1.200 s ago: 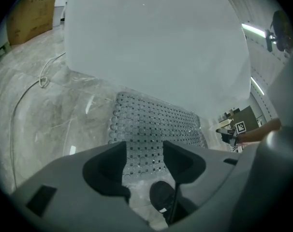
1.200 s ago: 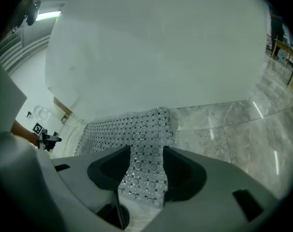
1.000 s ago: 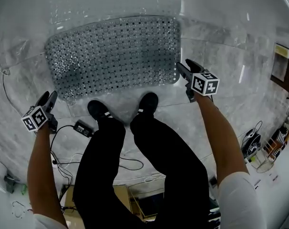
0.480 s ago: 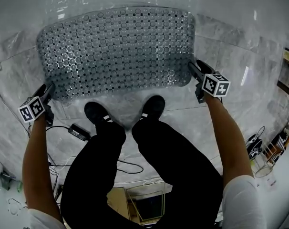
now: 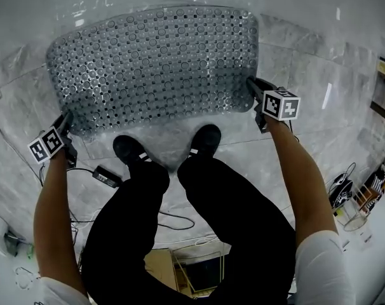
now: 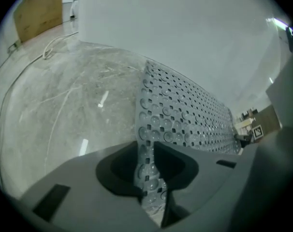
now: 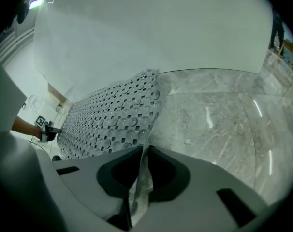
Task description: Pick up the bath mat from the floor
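Note:
A clear grey bath mat (image 5: 154,62) with rows of holes and suction cups lies on the marble floor (image 5: 319,56) in front of me. My left gripper (image 5: 67,118) is at its near left corner. In the left gripper view the mat (image 6: 185,115) runs in between the closing jaws of the left gripper (image 6: 147,151), and the pads press on it. My right gripper (image 5: 251,84) is at the near right corner. In the right gripper view its jaws are closing too, and the right gripper (image 7: 140,153) pinches the mat (image 7: 112,120) by its thin edge.
The person's two black shoes (image 5: 130,148) (image 5: 204,137) stand just behind the mat's near edge. A black power adapter (image 5: 107,173) with cables lies on the floor at the left. A white wall (image 6: 185,33) rises behind the mat. Small items (image 5: 345,189) sit at the far right.
Both grippers have come in to the mat's near corners, and their jaws have gone from wide open to closed on the mat's edge. The mat has stayed flat on the floor.

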Demonstrator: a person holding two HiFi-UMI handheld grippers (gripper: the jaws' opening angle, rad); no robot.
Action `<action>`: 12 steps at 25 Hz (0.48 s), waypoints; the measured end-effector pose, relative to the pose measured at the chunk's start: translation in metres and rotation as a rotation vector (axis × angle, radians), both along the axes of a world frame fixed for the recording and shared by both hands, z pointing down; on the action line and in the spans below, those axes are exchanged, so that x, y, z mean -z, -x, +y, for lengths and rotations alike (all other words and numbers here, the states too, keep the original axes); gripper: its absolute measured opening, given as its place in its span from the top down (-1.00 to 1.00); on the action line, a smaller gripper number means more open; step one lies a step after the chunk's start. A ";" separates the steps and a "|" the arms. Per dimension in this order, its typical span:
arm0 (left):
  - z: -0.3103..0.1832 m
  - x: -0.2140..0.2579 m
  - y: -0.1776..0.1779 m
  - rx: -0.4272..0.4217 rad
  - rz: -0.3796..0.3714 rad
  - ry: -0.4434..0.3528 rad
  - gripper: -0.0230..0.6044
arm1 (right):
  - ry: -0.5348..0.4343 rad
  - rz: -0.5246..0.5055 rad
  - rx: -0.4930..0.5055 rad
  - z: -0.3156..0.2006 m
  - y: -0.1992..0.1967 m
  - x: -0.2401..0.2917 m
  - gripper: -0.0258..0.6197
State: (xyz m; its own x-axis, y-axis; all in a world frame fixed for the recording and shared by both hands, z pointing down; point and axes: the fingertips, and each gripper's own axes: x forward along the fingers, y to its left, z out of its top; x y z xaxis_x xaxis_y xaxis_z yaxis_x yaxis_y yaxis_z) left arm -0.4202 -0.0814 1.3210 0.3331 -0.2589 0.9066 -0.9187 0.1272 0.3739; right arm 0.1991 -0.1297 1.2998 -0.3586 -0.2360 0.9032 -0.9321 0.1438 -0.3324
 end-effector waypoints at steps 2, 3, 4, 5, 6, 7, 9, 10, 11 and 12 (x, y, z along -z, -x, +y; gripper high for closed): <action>-0.001 0.006 0.003 0.055 0.004 -0.006 0.84 | -0.010 0.005 -0.025 -0.001 0.002 0.009 0.77; -0.001 0.011 0.003 0.051 0.006 -0.012 0.85 | -0.017 -0.002 -0.031 -0.002 0.004 0.016 0.78; -0.002 0.019 0.001 0.038 0.009 -0.022 0.85 | -0.025 -0.010 -0.030 -0.003 0.006 0.024 0.78; -0.004 0.028 -0.002 0.026 0.011 -0.036 0.86 | -0.033 -0.018 -0.028 -0.004 0.008 0.034 0.78; -0.006 0.039 -0.004 0.019 0.017 -0.052 0.86 | -0.042 -0.023 -0.026 -0.005 0.011 0.045 0.78; -0.008 0.052 -0.008 0.015 0.026 -0.067 0.87 | -0.051 -0.027 -0.023 -0.007 0.014 0.058 0.78; -0.012 0.082 -0.016 -0.002 0.048 -0.088 0.87 | -0.073 -0.039 -0.015 -0.011 0.025 0.088 0.79; -0.015 0.099 -0.021 -0.013 0.057 -0.098 0.87 | -0.087 -0.050 -0.013 -0.015 0.033 0.105 0.79; -0.018 0.118 -0.025 -0.023 0.068 -0.111 0.88 | -0.104 -0.062 -0.013 -0.020 0.041 0.124 0.79; -0.022 0.138 -0.030 -0.030 0.078 -0.132 0.88 | -0.124 -0.073 -0.013 -0.025 0.048 0.144 0.79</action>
